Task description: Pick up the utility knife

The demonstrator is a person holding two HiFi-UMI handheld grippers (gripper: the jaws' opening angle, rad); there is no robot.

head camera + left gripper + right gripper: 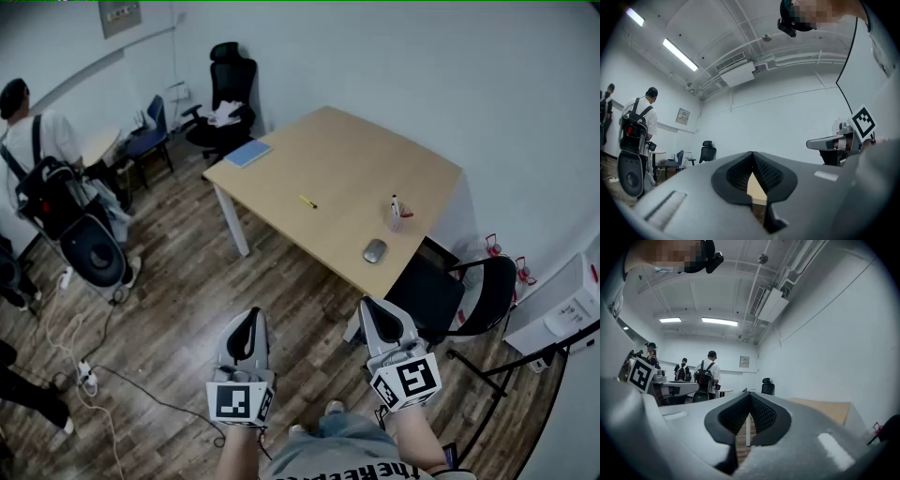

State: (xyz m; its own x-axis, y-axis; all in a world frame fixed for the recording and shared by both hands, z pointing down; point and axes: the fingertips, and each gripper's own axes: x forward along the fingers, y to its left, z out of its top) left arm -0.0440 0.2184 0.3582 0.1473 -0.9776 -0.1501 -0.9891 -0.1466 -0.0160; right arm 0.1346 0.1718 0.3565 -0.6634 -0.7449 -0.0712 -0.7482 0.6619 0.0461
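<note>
The utility knife (307, 202) is a small yellow thing lying on the light wooden table (347, 159), near its middle. Both grippers hang over the wooden floor, well short of the table's near edge and far from the knife. My left gripper (249, 315) is shut with nothing in it; in the left gripper view its jaws (752, 153) meet at the tips. My right gripper (375, 306) is shut and empty too, with its tips (750, 395) together. The knife does not show in either gripper view.
On the table stand a pen cup (398, 217), a grey mouse (375, 250) and a blue notebook (247, 153). A black chair (441, 298) sits at the table's near right corner. A person with a backpack (45, 173) stands left. Cables (82, 373) lie on the floor.
</note>
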